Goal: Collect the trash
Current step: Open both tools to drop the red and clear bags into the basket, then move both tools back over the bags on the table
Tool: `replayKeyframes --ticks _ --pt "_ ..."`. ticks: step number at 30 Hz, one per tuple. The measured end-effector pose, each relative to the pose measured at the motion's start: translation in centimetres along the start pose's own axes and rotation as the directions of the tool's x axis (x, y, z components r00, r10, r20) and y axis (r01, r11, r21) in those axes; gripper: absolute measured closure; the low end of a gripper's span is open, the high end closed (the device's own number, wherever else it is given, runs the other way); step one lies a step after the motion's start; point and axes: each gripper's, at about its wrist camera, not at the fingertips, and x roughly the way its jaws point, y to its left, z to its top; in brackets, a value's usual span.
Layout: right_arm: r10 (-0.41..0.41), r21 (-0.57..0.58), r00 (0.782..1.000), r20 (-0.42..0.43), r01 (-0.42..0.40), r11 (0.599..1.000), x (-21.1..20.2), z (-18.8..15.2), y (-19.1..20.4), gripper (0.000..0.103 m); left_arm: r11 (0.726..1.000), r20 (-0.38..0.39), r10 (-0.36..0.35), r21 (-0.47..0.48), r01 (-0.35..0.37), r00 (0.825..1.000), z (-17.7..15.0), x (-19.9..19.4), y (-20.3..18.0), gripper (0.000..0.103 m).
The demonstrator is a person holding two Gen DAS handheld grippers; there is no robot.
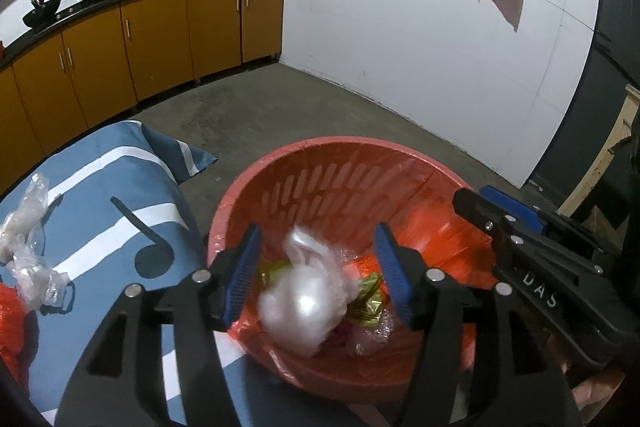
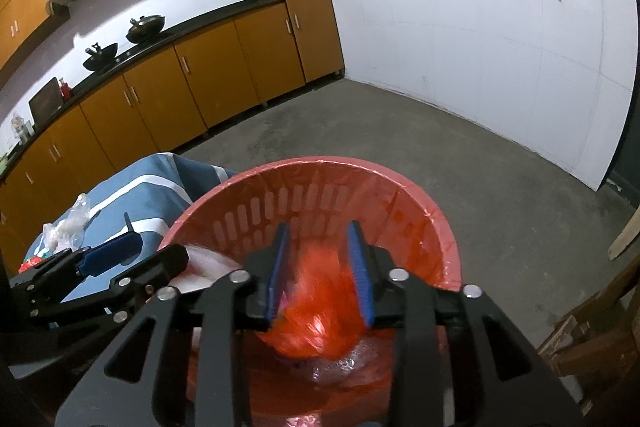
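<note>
Hovering over the red bin [image 1: 320, 163], both grippers point down into its mouth. The left gripper [image 1: 318, 273] has its jaws spread, and a clear plastic bag [image 1: 304, 303] shows blurred between and below them, apparently dropping free rather than pinched; it sits inside the bin, above a gold wrapper [image 1: 366, 309] and other scraps on the bottom. The right gripper [image 2: 320, 277] also has its jaws parted, with a crumpled red bag [image 2: 316, 311] smeared by motion just beneath them, no pad clearly pressing on it, also inside the bin. Neither piece has a readable long axis; both are loose lumps.

More clear plastic scraps [image 1: 28, 239] lie on the blue striped cloth [image 1: 120, 187] covering the table, on the side of the bin where the left gripper works. That pile lies well apart from the bin, strung out roughly along the cloth's near edge, and the left hand looks nearer to it, so it likely takes the next piece.
</note>
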Motion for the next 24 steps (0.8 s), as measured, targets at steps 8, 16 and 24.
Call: replayKeyframes --ticks 8,16,24 --pt "-0.036 0.006 0.999 0.005 0.036 0.999 -0.6 -0.4 -0.9 0.063 1.0 0.004 -0.006 -0.002 0.006 1.0 -0.2 -0.3 -0.1 0.033" --pt "-0.055 0.011 0.999 0.003 0.055 0.998 -1.1 -0.7 -1.1 0.063 0.999 0.025 0.043 0.004 -0.043 0.999 -0.4 -1.7 0.2 0.027" --pt "-0.03 -0.025 0.999 0.009 0.031 0.999 -1.9 -0.6 0.9 0.063 0.991 0.043 0.134 -0.036 -0.133 0.99 -1.3 -4.0 3.0 0.024"
